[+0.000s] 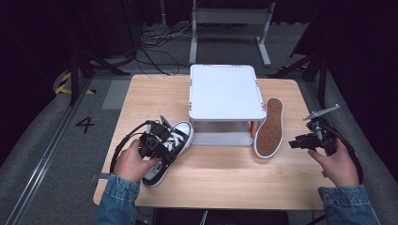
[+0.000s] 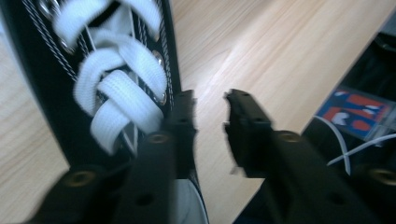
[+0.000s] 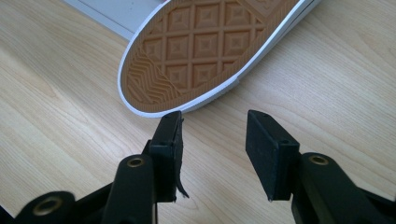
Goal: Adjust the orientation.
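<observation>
Left gripper [image 2: 210, 116], released, sits over the black laced sneaker [image 1: 171, 145], whose toe points away toward the white stand [image 1: 225, 91]; its heel is hidden under the hand

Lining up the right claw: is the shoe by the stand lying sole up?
Yes, the shoe shows its brown patterned sole facing up, just beyond the open right claw.

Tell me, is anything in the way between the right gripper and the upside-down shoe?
Nothing visible is. The right gripper is open, with bare wooden table between its jaws and the upside-down shoe, whose sole faces up just ahead.
</observation>
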The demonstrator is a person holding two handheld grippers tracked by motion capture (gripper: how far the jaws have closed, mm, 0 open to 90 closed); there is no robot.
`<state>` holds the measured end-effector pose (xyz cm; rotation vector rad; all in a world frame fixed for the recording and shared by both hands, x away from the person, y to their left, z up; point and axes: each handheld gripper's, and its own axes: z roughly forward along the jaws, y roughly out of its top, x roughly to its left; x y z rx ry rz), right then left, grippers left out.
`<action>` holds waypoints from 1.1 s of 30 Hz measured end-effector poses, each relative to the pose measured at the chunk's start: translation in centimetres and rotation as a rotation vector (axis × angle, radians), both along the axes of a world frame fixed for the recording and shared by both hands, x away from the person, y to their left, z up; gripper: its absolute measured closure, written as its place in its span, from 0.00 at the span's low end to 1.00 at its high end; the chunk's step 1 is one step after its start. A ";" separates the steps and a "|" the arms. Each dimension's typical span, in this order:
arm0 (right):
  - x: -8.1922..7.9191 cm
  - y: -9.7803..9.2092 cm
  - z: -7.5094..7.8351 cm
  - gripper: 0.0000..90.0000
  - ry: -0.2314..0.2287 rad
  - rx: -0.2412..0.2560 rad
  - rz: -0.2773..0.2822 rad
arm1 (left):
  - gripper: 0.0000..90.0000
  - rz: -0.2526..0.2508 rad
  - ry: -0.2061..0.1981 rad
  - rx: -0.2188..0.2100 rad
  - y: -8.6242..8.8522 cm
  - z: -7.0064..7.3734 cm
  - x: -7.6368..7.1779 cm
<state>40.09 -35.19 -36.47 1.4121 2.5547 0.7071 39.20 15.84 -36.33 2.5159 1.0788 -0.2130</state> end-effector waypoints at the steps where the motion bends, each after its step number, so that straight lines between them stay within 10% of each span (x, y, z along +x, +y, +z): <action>1: 0.0 -0.1 0.0 0.63 0.003 -0.001 -0.005 | 0.64 0.030 -0.032 0.009 0.6 0.6 -0.2; 4: 0.0 -0.2 -0.2 0.63 0.007 0.003 -0.010 | 0.53 0.144 -0.121 0.124 2.5 1.2 -0.2; 7: 0.0 0.0 -0.2 0.62 0.007 -0.001 -0.005 | 0.52 0.186 -0.050 0.179 3.5 -0.2 0.2; 14: 0.1 0.4 -0.4 0.62 0.012 -0.005 0.010 | 0.45 0.096 0.058 0.220 2.7 -2.0 0.2; 22: 0.1 0.3 -0.2 0.61 0.004 -0.001 0.015 | 0.56 0.073 0.034 0.320 1.4 -3.0 -0.2; 26: 0.2 0.6 -0.1 0.61 0.002 -0.004 0.024 | 0.96 0.125 -0.007 0.257 2.0 -2.2 0.1; 28: 0.3 0.9 -0.2 0.61 0.002 -0.006 0.031 | 0.98 0.162 0.022 0.183 3.0 -1.8 0.2; 33: 0.7 1.6 -0.3 0.62 0.007 -0.013 0.049 | 0.99 0.221 -0.002 0.152 4.2 -1.7 0.0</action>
